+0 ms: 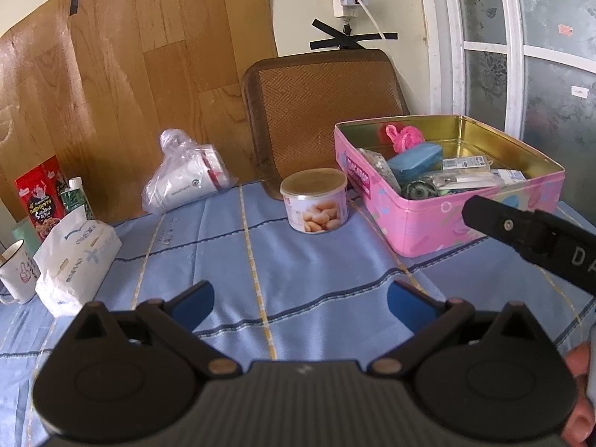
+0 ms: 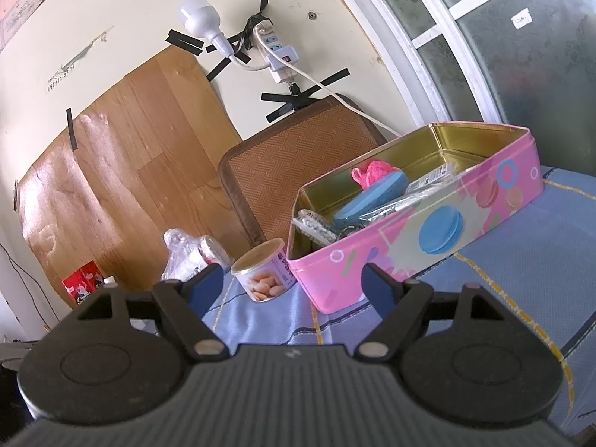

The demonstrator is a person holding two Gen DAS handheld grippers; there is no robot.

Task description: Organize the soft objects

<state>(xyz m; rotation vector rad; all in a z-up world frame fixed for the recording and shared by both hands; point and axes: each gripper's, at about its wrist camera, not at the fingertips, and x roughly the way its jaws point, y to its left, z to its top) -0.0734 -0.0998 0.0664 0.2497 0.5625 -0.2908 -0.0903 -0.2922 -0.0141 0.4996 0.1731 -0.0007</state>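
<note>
A pink tin box (image 1: 417,223) stands on the blue tablecloth at right; it also shows in the right wrist view (image 2: 409,246). Inside lie a pink knitted piece (image 1: 402,136) (image 2: 370,173), a blue case (image 1: 415,160) (image 2: 368,201) and several small packets. A white tissue pack (image 1: 74,257) lies at left. My left gripper (image 1: 300,301) is open and empty over the cloth, well short of the box. My right gripper (image 2: 290,287) is open and empty, just in front of the box's near corner; one of its fingers (image 1: 521,231) shows in the left wrist view.
A round snack can (image 1: 316,201) (image 2: 264,272) stands left of the box. A plastic bag with cups (image 1: 186,178) (image 2: 190,253) lies behind. A mug (image 1: 16,272), a red snack packet (image 1: 41,193) and a small bottle (image 1: 76,197) are far left. A woven chair back (image 1: 324,111) stands beyond the table.
</note>
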